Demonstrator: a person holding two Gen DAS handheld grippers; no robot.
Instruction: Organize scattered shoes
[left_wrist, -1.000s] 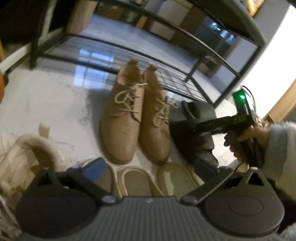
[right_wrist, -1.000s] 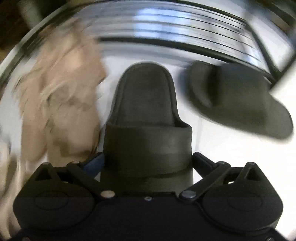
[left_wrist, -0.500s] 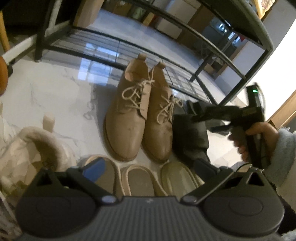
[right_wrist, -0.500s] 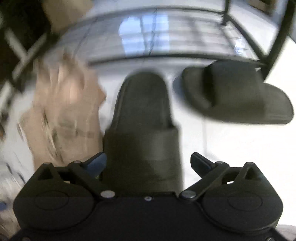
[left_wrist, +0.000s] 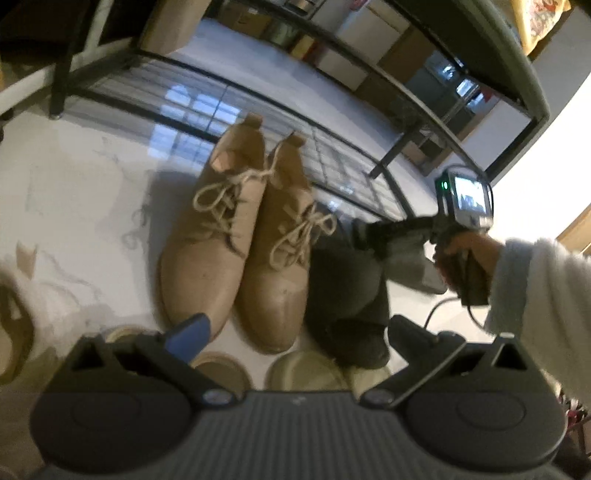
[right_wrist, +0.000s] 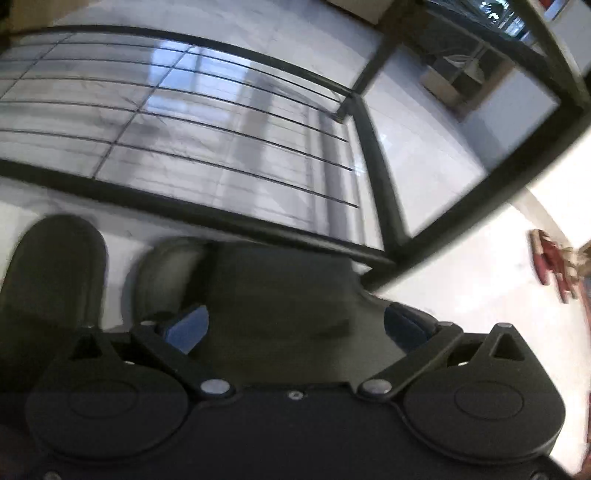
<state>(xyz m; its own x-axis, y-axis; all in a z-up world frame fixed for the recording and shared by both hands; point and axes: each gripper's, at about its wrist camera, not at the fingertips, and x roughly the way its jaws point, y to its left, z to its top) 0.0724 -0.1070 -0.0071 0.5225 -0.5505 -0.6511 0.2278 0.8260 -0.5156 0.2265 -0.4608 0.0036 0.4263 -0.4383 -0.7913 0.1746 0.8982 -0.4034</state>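
A pair of tan lace-up shoes (left_wrist: 240, 243) stands side by side on the white floor, toes toward me. One dark slipper (left_wrist: 343, 295) lies just right of them, also seen at the left edge as the dark slipper (right_wrist: 55, 266). My right gripper (right_wrist: 297, 325) is open, its fingers on either side of the strap of a second dark slipper (right_wrist: 277, 288) in front of the rack. In the left wrist view a hand holds this right gripper (left_wrist: 364, 230) low over the slippers. My left gripper (left_wrist: 299, 332) hangs open and empty above the shoes' toes.
A black metal shoe rack (left_wrist: 332, 166) with a wire bottom shelf (right_wrist: 221, 147) stands behind the shoes; its corner post (right_wrist: 380, 192) is just past the second slipper. Beige slippers (left_wrist: 306, 369) lie under my left gripper. A red object (right_wrist: 554, 266) lies far right.
My right gripper left the first dark slipper beside the tan shoes and swung right over the second slipper. The left gripper stayed open and drifted slightly.
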